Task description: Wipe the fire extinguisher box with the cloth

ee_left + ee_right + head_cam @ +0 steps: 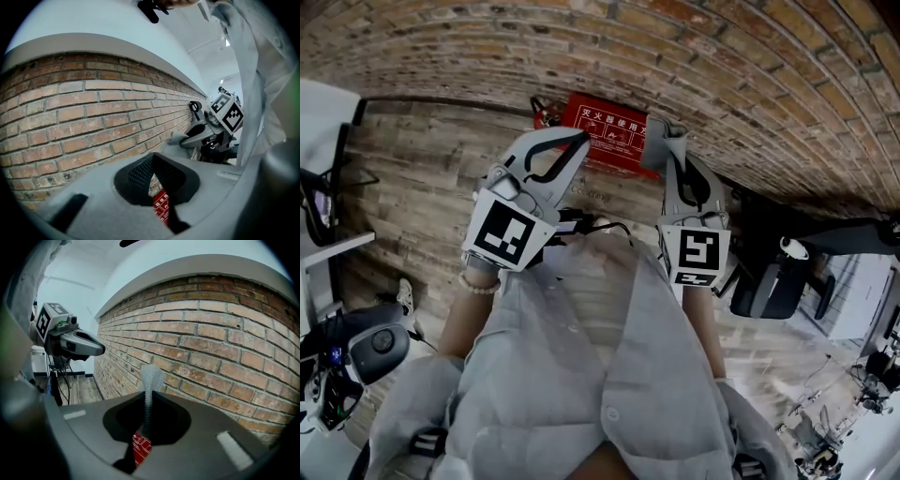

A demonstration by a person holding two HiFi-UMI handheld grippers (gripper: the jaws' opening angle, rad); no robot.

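Right claw [148, 397] pinches the cloth [151, 375], which sticks out past its tips. Left claw [152, 158] is pressed together on nothing. The red box [614, 129] lies just beyond both claws, between them, against the brick wall [722, 75].

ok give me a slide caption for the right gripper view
Right gripper shut on the grey cloth before the brick wall, red fire extinguisher box showing beneath the jaws.

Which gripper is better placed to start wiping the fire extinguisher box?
Right. The right gripper clamps the grey cloth near the fire extinguisher box; the left gripper is shut on nothing.
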